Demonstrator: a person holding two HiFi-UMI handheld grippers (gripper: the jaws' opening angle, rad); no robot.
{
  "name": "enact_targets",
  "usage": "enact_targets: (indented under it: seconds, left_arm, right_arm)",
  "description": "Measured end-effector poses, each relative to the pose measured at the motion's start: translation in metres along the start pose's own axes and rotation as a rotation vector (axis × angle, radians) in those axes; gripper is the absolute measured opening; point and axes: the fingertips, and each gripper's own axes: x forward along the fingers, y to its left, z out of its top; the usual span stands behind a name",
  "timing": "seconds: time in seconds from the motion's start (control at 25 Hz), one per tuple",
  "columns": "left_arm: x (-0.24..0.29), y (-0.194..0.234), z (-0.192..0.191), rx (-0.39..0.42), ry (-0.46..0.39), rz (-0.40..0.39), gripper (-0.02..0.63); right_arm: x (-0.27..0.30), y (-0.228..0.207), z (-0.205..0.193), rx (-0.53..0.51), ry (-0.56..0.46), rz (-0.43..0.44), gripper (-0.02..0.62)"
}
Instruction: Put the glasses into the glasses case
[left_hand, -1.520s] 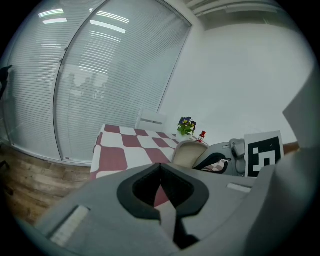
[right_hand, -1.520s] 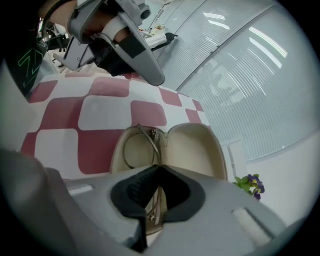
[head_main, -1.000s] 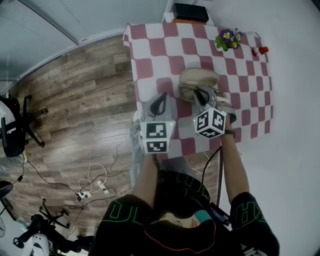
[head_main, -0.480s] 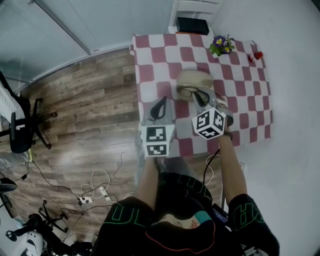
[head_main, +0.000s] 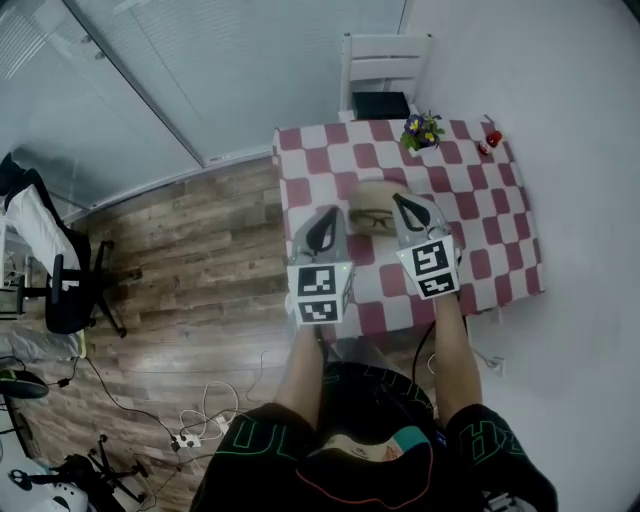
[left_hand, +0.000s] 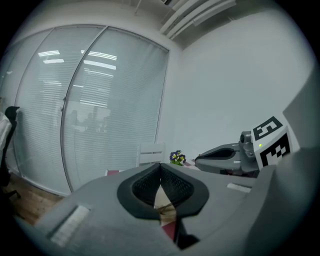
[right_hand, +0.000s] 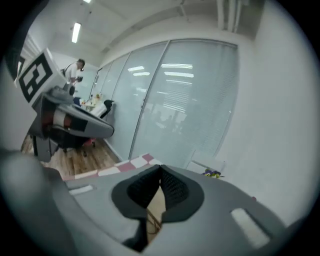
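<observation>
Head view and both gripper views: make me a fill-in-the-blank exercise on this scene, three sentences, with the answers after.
The tablecloth is checked in white and ____.
The glasses case lies ____ the left gripper and the right gripper.
In their own views, both grippers' jaws are ____, with nothing held in them.
Missing words: red; between; shut.

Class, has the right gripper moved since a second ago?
Yes: against the glasses case, the right gripper has shifted rightward, off the case to its right side.
</observation>
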Motion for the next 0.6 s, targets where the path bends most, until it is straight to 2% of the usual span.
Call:
enact_targets:
  seconds: [0.08,0.16,0.24,0.36,0.48,0.6]
  left_arm:
    - [0.001,-0.006,0.022,0.015,-0.041,-0.006,0.010]
    - [0.005,-0.013,0.049,0.033,-0.093,-0.023,0.009]
    - [0.005,-0.011,0.070,0.048,-0.129,-0.029,0.009]
    - [0.005,-0.012,0.092,0.050,-0.159,-0.033,0.009]
    - [0.007,-0.017,0.114,0.071,-0.206,-0.044,0.009]
    - [0.010,-0.027,0.126,0.090,-0.243,-0.052,0.011]
  right_arm:
    - [-0.014,-0.014,0.017,0.082,-0.068,-0.025,0.004]
    - [-0.028,-0.038,0.033,0.160,-0.125,-0.086,0.003]
    - [-0.034,-0.052,0.041,0.239,-0.148,-0.122,0.003]
    - [-0.041,-0.057,0.046,0.309,-0.136,-0.082,0.003]
    - [-0.057,-0.069,0.057,0.378,-0.193,-0.077,0.003]
    - [-0.069,-0.081,0.064,0.370,-0.243,-0.102,0.003]
